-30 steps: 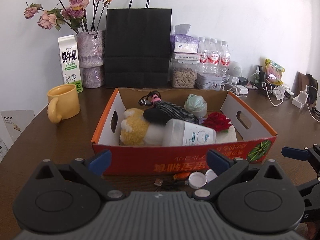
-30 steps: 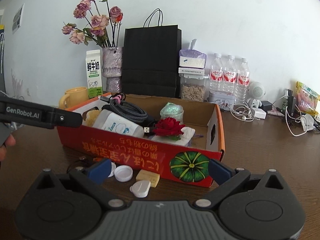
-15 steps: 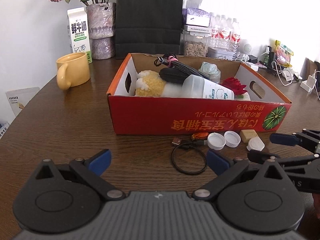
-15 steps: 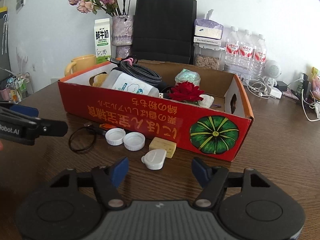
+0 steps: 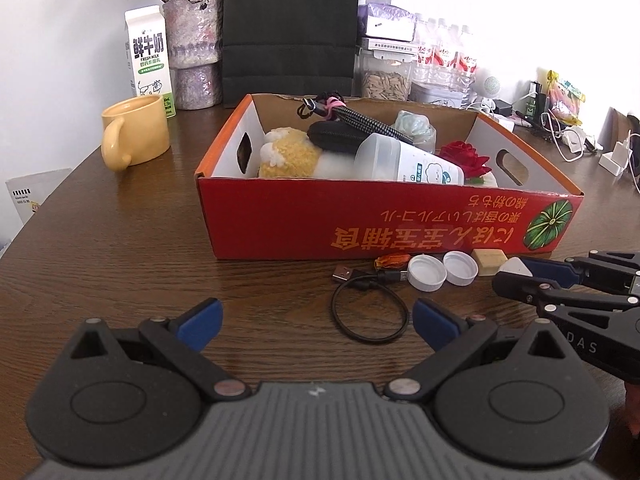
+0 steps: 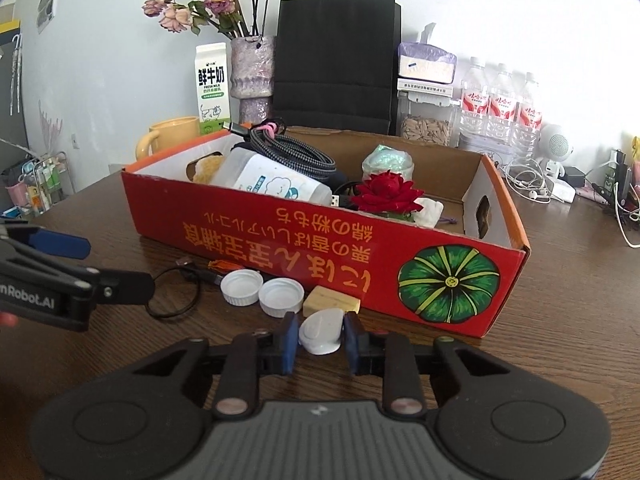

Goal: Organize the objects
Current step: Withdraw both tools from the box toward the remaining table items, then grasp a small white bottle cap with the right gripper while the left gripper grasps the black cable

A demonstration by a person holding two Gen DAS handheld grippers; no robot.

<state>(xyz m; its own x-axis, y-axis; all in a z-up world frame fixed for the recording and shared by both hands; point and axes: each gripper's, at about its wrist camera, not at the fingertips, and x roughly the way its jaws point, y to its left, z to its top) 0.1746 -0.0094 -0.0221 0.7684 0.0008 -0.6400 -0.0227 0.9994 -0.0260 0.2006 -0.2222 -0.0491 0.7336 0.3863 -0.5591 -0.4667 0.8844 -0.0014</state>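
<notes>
A red cardboard box (image 5: 360, 232) (image 6: 280, 240) on the brown table holds a plush toy, a bottle, a braided cable and a red rose. In front of it lie a black USB cable loop (image 5: 343, 273), two white caps (image 5: 427, 275) (image 6: 241, 288), a tan block (image 6: 331, 306) and a small white case (image 6: 322, 330) (image 5: 515, 268). My right gripper (image 6: 321, 340) (image 5: 512, 274) is closing, and its blue pads touch both sides of the white case. My left gripper (image 5: 318, 320) (image 6: 104, 268) stands open just before the cable loop, holding nothing.
A yellow mug (image 5: 134, 134), a milk carton (image 5: 150, 60), a vase of dried flowers (image 5: 194, 52) and a black paper bag (image 5: 290, 28) stand behind the box. Water bottles (image 6: 500, 108), chargers and tangled wires (image 6: 532, 184) crowd the back right.
Both grippers tilted down towards the small items in front of the box. The right jaws went from wide open to closed around the white case. The left gripper stayed open.
</notes>
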